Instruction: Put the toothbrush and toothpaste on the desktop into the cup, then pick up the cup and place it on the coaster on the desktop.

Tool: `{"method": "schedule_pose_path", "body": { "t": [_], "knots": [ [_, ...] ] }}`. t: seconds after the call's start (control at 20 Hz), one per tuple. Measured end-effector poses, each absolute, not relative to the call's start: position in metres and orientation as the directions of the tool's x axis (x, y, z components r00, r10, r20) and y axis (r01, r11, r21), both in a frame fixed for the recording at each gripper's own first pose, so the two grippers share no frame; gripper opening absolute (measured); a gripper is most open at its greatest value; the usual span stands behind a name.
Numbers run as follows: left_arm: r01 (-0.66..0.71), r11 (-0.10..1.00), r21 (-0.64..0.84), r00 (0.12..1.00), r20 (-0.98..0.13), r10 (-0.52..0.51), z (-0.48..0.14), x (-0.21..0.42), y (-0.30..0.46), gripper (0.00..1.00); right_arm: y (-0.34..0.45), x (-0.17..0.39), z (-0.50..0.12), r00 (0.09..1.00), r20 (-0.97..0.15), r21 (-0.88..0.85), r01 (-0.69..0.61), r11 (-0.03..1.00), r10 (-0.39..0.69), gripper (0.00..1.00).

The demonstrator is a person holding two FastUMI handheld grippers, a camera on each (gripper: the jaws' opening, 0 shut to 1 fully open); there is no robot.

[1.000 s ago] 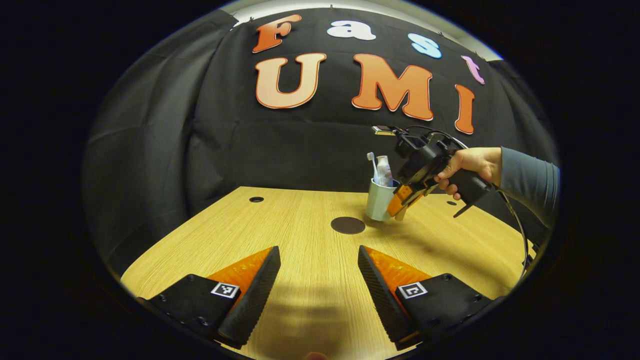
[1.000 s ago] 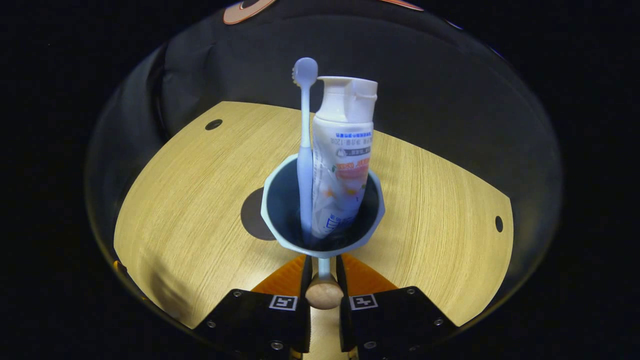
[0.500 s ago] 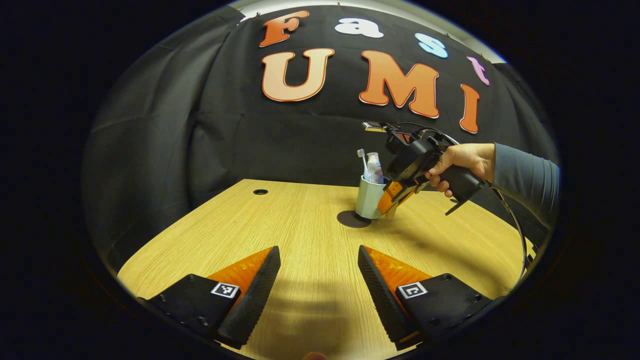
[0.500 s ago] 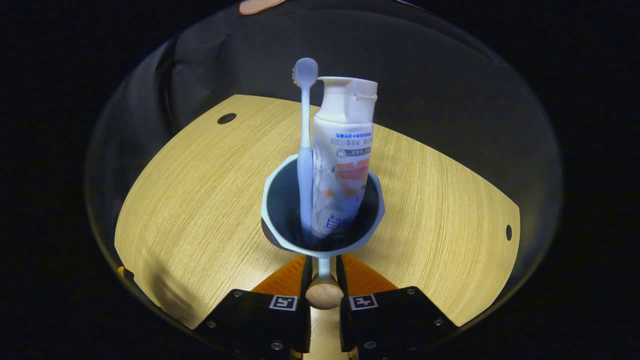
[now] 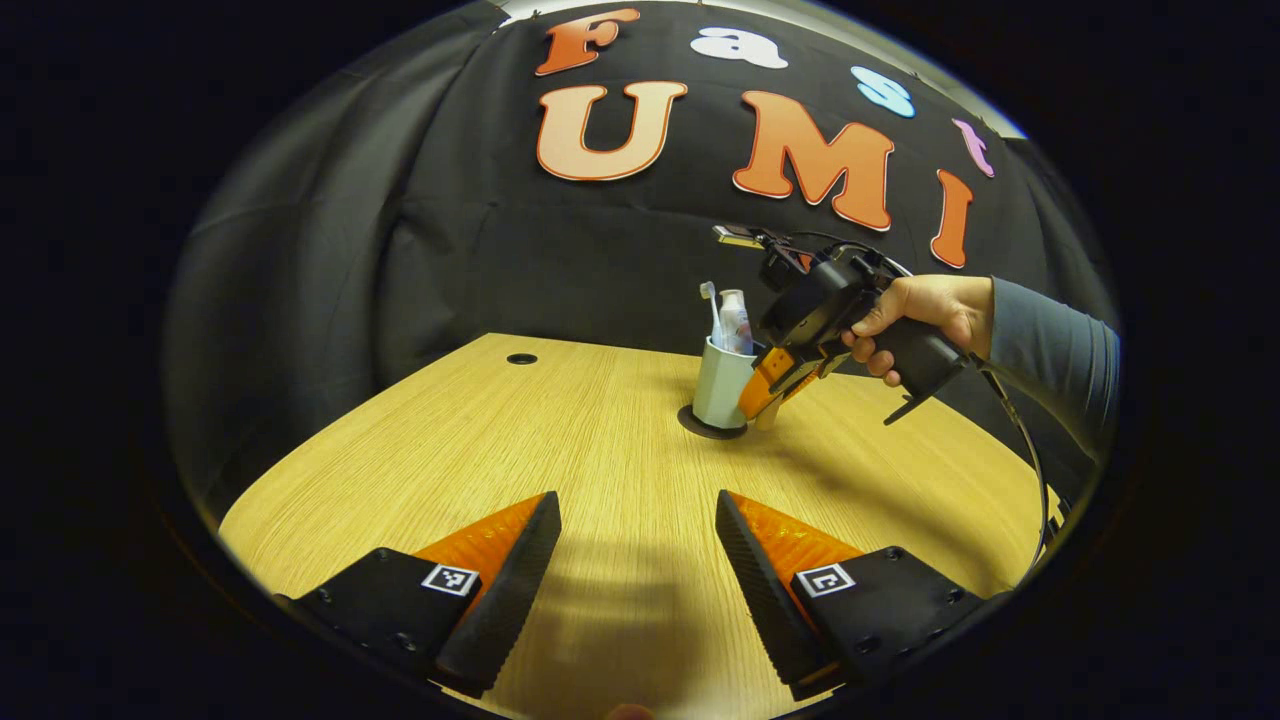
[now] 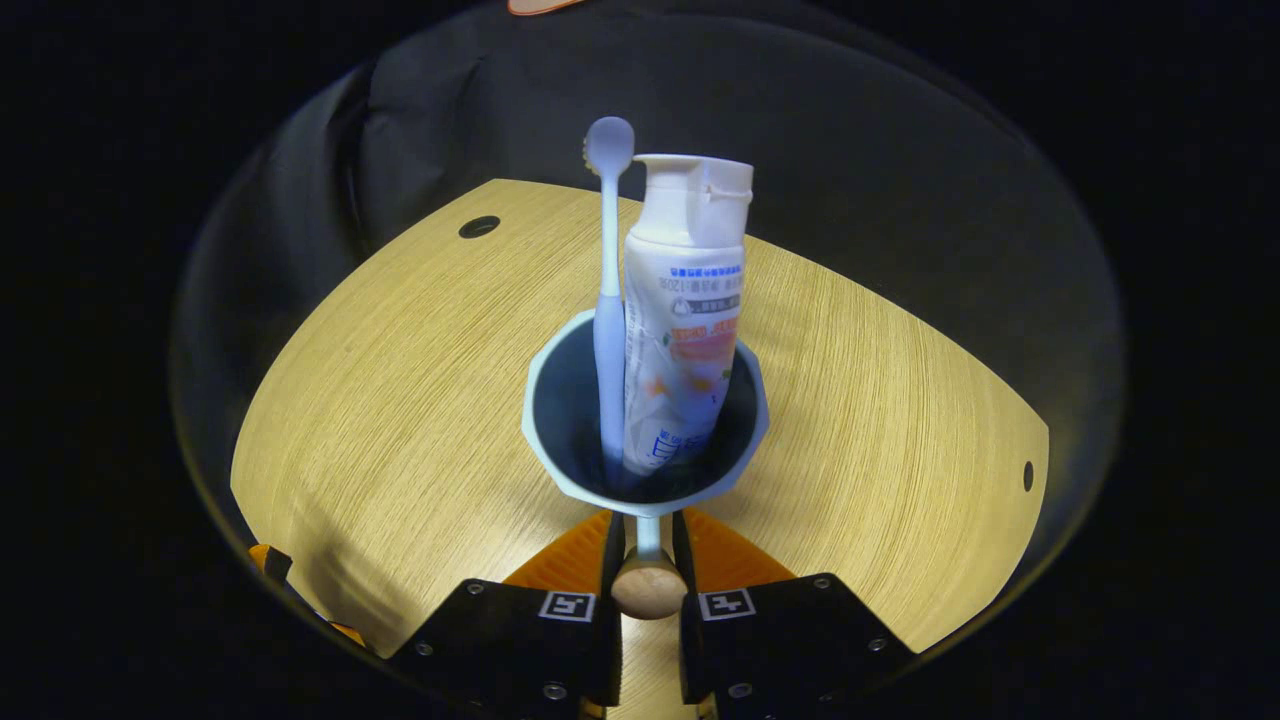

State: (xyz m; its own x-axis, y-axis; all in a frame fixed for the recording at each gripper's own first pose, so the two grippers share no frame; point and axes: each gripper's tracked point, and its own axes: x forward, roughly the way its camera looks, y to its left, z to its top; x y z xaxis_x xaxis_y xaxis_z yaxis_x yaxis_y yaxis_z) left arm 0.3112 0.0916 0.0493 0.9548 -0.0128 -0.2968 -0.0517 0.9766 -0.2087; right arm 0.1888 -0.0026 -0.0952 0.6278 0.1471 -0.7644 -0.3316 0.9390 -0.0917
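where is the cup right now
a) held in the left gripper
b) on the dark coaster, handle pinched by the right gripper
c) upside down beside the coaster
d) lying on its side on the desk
b: in the left gripper view the cup stands upright on the coaster, and the right gripper has its fingers closed on the cup's handle, with the toothbrush and toothpaste inside.

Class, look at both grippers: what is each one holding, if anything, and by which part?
The right gripper holds the cup by its handle, jaws closed on it. The left gripper is open and holds nothing.
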Motion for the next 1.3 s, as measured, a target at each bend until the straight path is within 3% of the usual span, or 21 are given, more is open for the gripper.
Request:
{"method": "schedule_pose_path", "body": {
  "t": [0.1, 0.15, 0.45, 1.3],
  "knots": [
    [-0.055, 0.976, -0.21, 0.955, -0.296, -0.01, 0.05, 0.311, 0.093, 0.99, -0.003, 0.188, -0.095, 0.621, -0.771, -0.092, -0.333, 0.938, 0.145, 0.28],
    [-0.058, 0.976, -0.212, 0.955, -0.297, -0.008, 0.051, 0.311, 0.094, 0.99, -0.003, 0.188, -0.095, 0.615, -0.774, -0.087, -0.334, 0.938, 0.147, 0.23],
    [-0.07, 0.973, -0.22, 0.951, -0.31, -0.002, 0.047, 0.309, 0.094, 0.99, -0.004, 0.188, -0.093, 0.602, -0.783, -0.064, -0.325, 0.943, 0.154, 0.24],
    [-0.04, 0.975, -0.216, 0.973, -0.232, -0.011, 0.081, 0.318, 0.075, 0.99, -0.039, 0.152, -0.023, 0.772, -0.573, -0.087, -0.393, 0.916, 0.276, 0.55]
  ]
}}
